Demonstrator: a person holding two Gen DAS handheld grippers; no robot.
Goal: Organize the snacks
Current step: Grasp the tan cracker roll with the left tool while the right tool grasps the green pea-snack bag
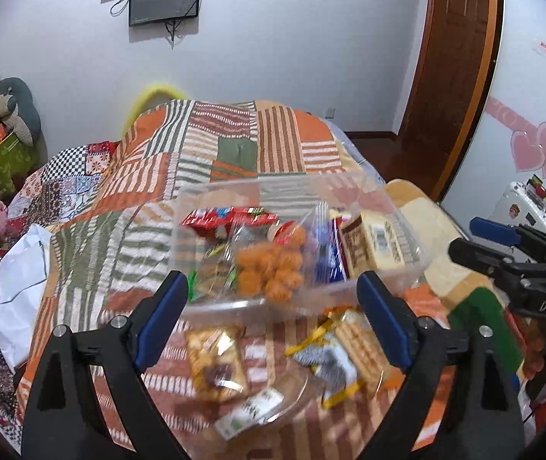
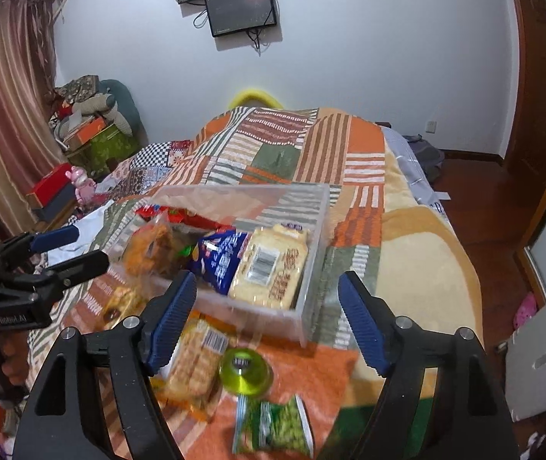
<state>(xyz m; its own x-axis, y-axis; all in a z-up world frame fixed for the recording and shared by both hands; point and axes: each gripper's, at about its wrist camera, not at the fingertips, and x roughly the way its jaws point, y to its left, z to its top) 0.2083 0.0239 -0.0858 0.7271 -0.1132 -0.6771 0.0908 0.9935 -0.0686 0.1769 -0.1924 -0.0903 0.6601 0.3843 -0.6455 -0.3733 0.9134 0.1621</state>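
- Left gripper (image 1: 273,322): jaws stand wide, nothing between the blue pads. It hangs above the bed, angled down toward the near edge of the clear bin (image 1: 407,207).
- Right gripper (image 2: 265,326): jaws likewise spread and empty, over the bin's near right corner and the loose packets in front of it.
- Each gripper shows at the edge of the other's view, so the two hang side by side, near but apart.
- Step in hand, as I judge it: between placements. Both tools are empty, with the bin partly filled and several packets not yet in.
- Clear bin: sits on the patchwork quilt (image 1: 211,142). It holds a red packet (image 1: 230,219) at the back, a bag of orange round snacks (image 1: 273,268) in the middle, a blue packet (image 2: 223,258) and a pale yellow packet with a barcode (image 2: 273,268) toward the right.
- Still loose on the quilt in front of the bin: a biscuit pack (image 2: 196,364), a green round item (image 2: 244,372), a green-pea packet (image 2: 276,427), a yellow-trimmed wrapper (image 1: 326,360) and another snack packet (image 1: 215,364). Motion blur hides the labels.
- Next move, by my reckoning: lower one gripper over a loose packet, close on its edge and lift it over the bin wall. The crinkly, flat wrappers may slip.
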